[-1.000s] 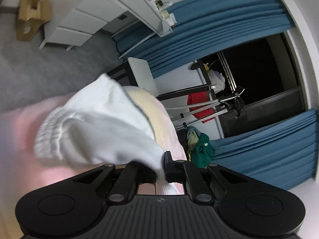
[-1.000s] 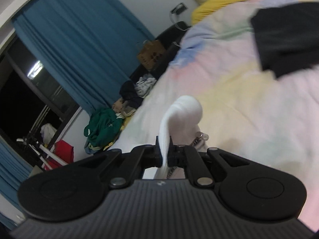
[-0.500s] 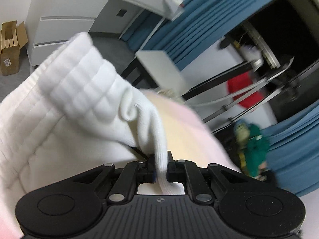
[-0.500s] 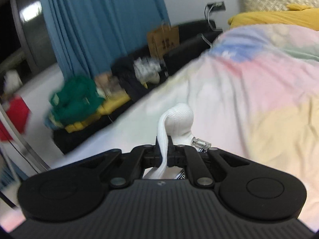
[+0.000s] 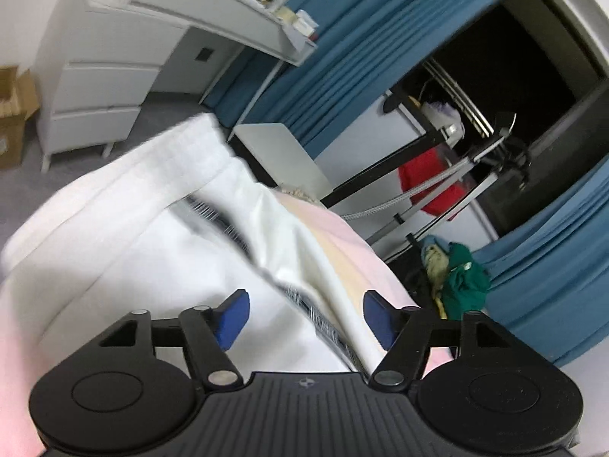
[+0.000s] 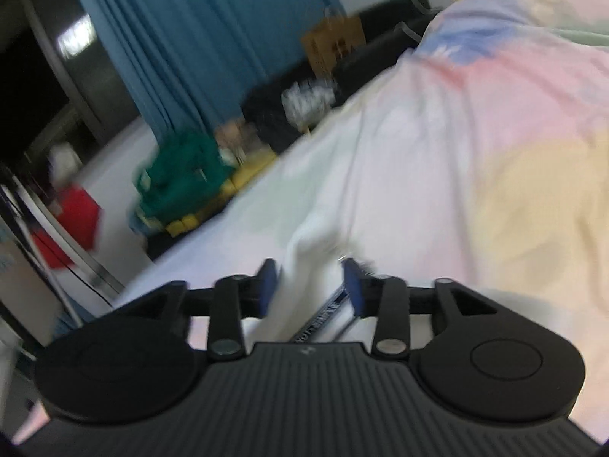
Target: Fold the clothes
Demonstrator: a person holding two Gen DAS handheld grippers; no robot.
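Both tools have just been opening: half a second ago each was pinched shut on white cloth, and now the left tool (image 5: 302,318) and the right tool (image 6: 309,285) stand with their blue pads well apart, pressing on nothing. The white garment (image 5: 160,228) still lies between the left pads and spreads ahead and to the left of that tool, its ribbed hem farthest out and a dark zipper line running back toward the pads. A fold of the same cloth (image 6: 304,251) rises between the right pads. This looks like a release, so one fold is probably laid down.

Under both tools is the bed (image 6: 495,133), in a pastel cover. Beyond the left tool hang blue curtains (image 5: 342,76), with a white dresser (image 5: 95,99) ahead and to its left. Green clothes (image 6: 179,175) lie heaped off the bed's edge, left of the right tool.
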